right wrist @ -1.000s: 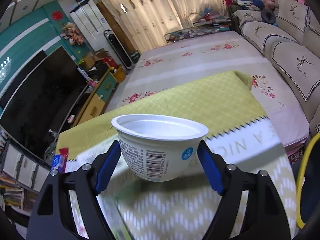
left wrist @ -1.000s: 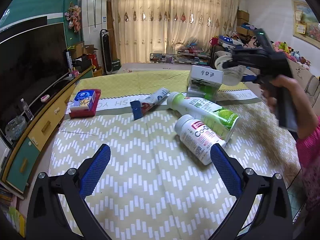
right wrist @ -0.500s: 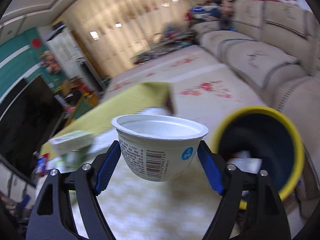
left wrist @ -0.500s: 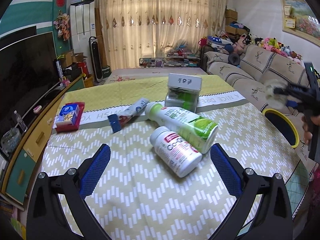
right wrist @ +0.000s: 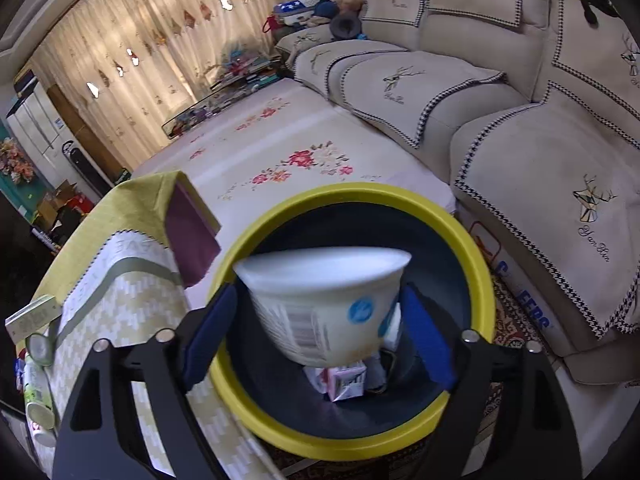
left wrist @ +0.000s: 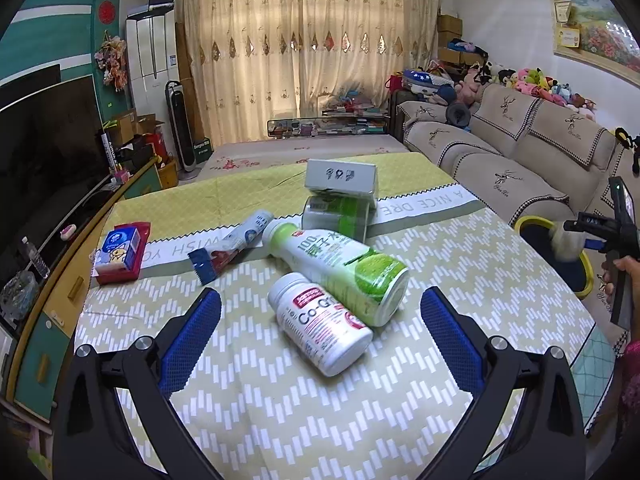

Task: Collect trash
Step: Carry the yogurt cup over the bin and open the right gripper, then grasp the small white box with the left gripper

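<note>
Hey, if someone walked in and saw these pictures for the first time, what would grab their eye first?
Probably the white plastic yogurt cup, blurred and tilted between the right gripper's blue fingers, directly above the yellow-rimmed dark trash bin on the floor by the sofa. Next, the clutter on the yellow-green tablecloth: a white pill bottle lying against a green-and-white drink bottle, ahead of the open, empty left gripper.
</note>
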